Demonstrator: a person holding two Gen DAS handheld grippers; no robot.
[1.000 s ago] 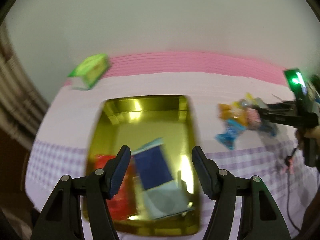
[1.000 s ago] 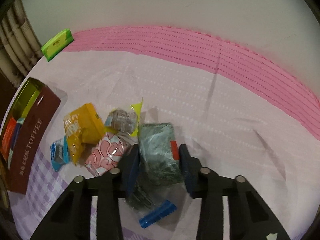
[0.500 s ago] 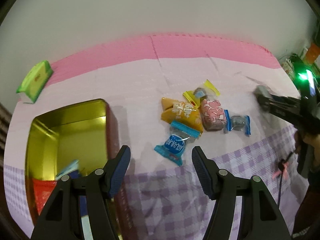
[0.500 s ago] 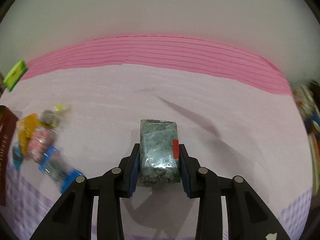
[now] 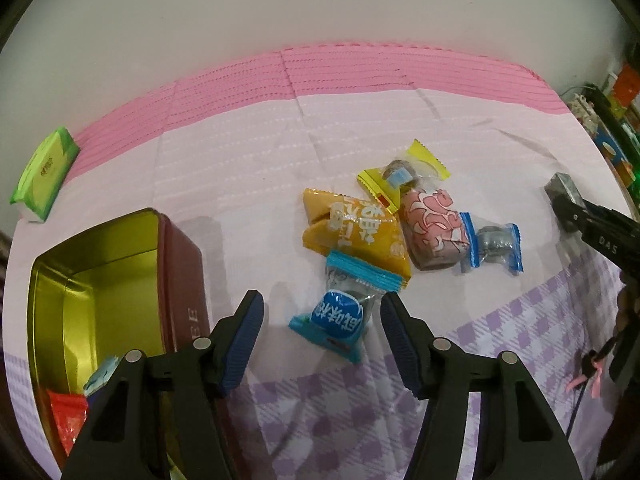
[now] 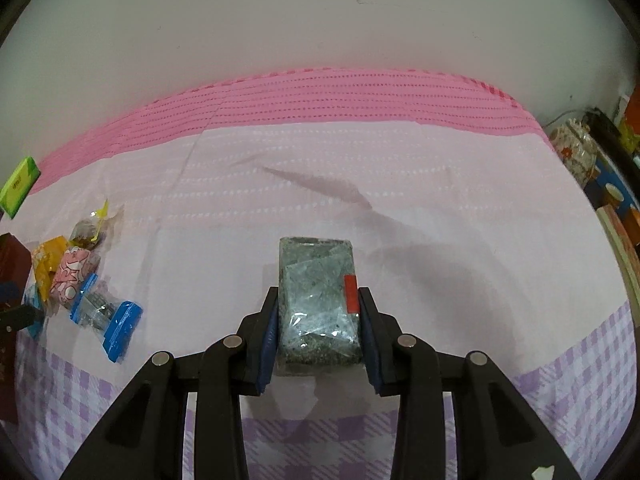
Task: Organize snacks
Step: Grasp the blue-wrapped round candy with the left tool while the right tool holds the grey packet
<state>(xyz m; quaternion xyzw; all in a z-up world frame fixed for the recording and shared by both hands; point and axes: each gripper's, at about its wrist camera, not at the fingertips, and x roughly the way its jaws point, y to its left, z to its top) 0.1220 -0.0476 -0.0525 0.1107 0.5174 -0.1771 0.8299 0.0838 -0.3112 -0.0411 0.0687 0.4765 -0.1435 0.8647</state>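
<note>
My left gripper [image 5: 322, 316] is open just above a blue candy packet [image 5: 340, 312] that lies between its fingers. Behind it lie an orange packet [image 5: 352, 228], a pink patterned packet [image 5: 432, 232], a yellow-ended candy [image 5: 400, 176] and a blue-ended candy [image 5: 492, 240]. An open gold-lined tin [image 5: 100, 280] at the left holds a red packet [image 5: 68, 420]. My right gripper [image 6: 318, 312] is shut on a grey-green wrapped block [image 6: 318, 304], held above the tablecloth; it shows at the right in the left wrist view [image 5: 564, 192].
A green tissue pack [image 5: 44, 176] lies at the far left near the pink band of the cloth. Shelves with cluttered items [image 6: 600, 168] stand past the table's right edge. The snack pile [image 6: 76, 276] is at the left in the right wrist view.
My left gripper has swung right from over the tin to over the blue candy packet. My right gripper has lifted the grey-green block out of the pile and carried it right.
</note>
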